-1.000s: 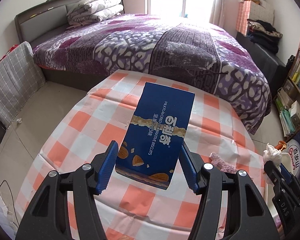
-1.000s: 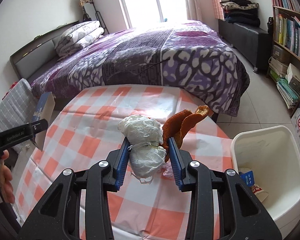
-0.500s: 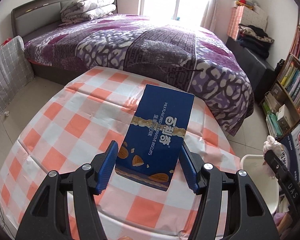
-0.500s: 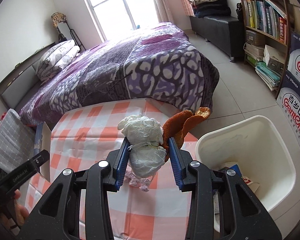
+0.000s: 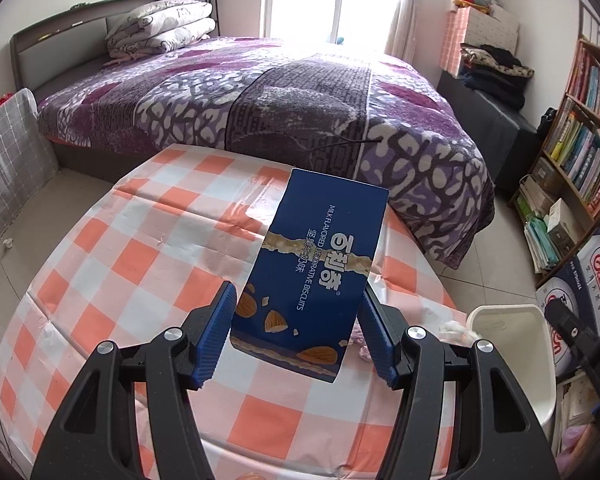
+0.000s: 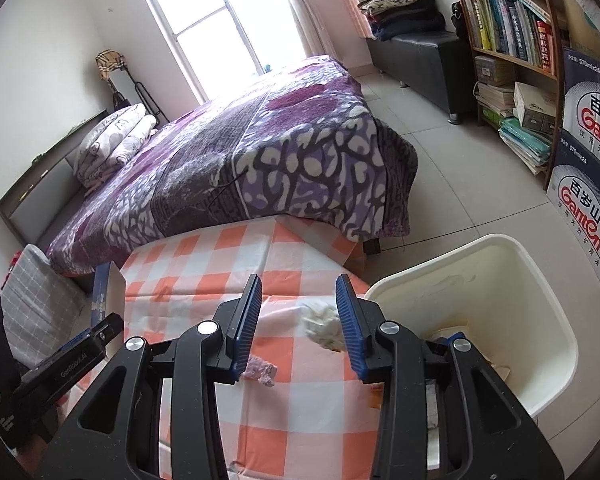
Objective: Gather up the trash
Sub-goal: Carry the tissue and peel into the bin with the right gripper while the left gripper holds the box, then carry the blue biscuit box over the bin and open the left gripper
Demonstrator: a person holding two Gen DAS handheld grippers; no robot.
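The checked table (image 5: 148, 240) is seen w/ a white bin (image 6: 500, 264) beside it. A blue biscuit box (image 5: 312, 272) is squeezed tight in the left gripper (image 5: 296, 340). The right gripper (image 6: 298, 320) is spread wide; a white tissue wad (image 6: 324, 326) is seen by its right pad, w/ a pink scrap (image 6: 262, 372) on the table.

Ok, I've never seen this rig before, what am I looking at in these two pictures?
No robot: a person holds two-finger tongs in each hand, with a camera on each looking along the fingers. One view shows the left tongs clamping a blue biscuit box above the checked table. The other shows the right tongs open, a crumpled tissue between them, a pink scrap on the table, and the white bin beside.
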